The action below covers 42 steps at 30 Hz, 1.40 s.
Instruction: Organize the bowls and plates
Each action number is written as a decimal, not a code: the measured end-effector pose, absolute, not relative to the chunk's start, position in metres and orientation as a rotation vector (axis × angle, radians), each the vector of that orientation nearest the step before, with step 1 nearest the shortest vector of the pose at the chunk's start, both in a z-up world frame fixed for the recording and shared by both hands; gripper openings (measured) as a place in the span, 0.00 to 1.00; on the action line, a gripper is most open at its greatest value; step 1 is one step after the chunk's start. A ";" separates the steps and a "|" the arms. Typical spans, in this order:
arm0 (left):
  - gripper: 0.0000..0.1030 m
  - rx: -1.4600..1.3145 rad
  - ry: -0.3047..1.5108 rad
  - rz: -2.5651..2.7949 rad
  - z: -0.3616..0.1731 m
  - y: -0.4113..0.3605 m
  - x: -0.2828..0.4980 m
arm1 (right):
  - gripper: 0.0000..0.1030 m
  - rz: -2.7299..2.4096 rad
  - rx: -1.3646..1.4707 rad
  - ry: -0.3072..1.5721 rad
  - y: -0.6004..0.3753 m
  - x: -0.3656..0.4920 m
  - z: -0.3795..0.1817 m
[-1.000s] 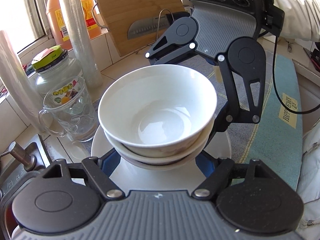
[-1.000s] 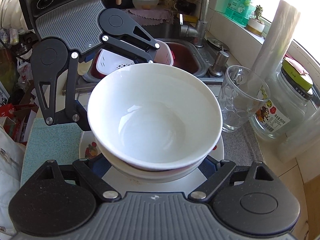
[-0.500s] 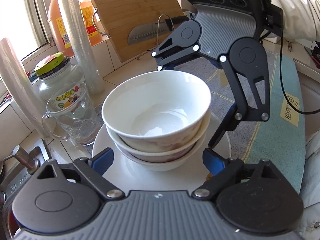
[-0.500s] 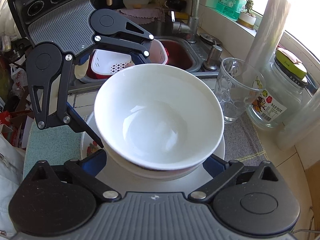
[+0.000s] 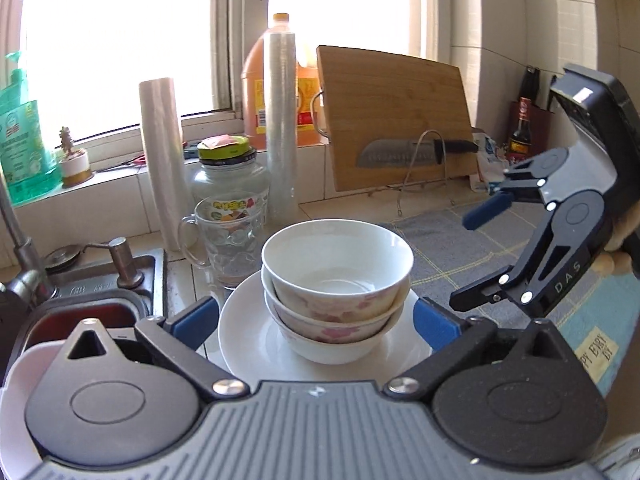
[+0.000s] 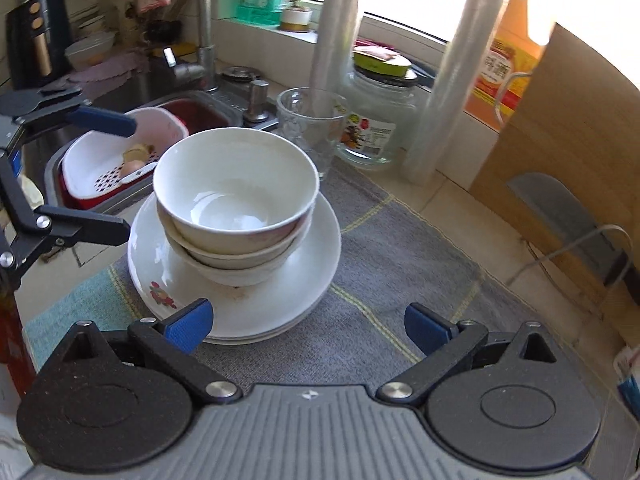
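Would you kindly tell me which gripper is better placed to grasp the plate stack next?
Left, probably. The left gripper, jaws opening, has the plates and bowls centred between its fingers; the right gripper faces mostly mat, the stack off to one side.

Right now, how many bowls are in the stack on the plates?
3. The top white ceramic bowl sits nested in a middle bowl, which sits in a bottom bowl. All stand on the white plates. Another could be hidden between them.

Three white bowls (image 5: 337, 276) nested upright, centred on white plate stack (image 6: 280, 300), on grey mat.
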<state>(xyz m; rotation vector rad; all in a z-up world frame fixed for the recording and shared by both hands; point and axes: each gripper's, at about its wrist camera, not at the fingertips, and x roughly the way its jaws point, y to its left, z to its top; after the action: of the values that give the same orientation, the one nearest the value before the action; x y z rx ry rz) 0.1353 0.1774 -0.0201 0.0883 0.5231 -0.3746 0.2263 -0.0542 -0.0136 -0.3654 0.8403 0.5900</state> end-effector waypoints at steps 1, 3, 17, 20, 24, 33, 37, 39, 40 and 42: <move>0.99 0.057 0.521 -0.336 -0.019 0.173 0.133 | 1.00 0.547 -0.325 0.842 -0.059 0.222 -0.013; 0.99 0.032 0.526 -0.265 -0.017 0.163 0.127 | 1.00 0.473 -0.256 0.851 -0.067 0.215 -0.010; 0.99 -0.069 0.712 -0.055 0.015 0.115 0.078 | 1.00 0.379 -0.099 0.849 -0.108 0.148 0.012; 0.99 -0.056 0.717 -0.037 0.020 0.110 0.072 | 1.00 0.379 -0.083 0.843 -0.114 0.143 0.015; 0.99 -0.052 0.733 -0.018 0.023 0.104 0.067 | 1.00 0.371 -0.073 0.829 -0.120 0.137 0.018; 0.99 -0.053 0.731 -0.011 0.029 0.098 0.060 | 1.00 0.374 -0.068 0.805 -0.125 0.131 0.024; 0.99 -0.053 0.728 -0.012 0.032 0.095 0.058 | 1.00 0.373 -0.066 0.798 -0.127 0.130 0.025; 1.00 -0.053 0.727 -0.011 0.033 0.095 0.058 | 1.00 0.372 -0.065 0.795 -0.128 0.129 0.026; 0.99 -0.053 0.725 -0.010 0.033 0.095 0.057 | 1.00 0.372 -0.065 0.793 -0.128 0.129 0.026; 0.99 -0.055 0.725 -0.009 0.034 0.094 0.057 | 1.00 0.372 -0.064 0.791 -0.128 0.129 0.027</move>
<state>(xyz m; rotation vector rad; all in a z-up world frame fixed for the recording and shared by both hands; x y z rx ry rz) 0.0572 0.0943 0.0341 -0.0547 0.7245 -0.0092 0.1291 -0.1283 0.0267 -0.0640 0.7913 0.3719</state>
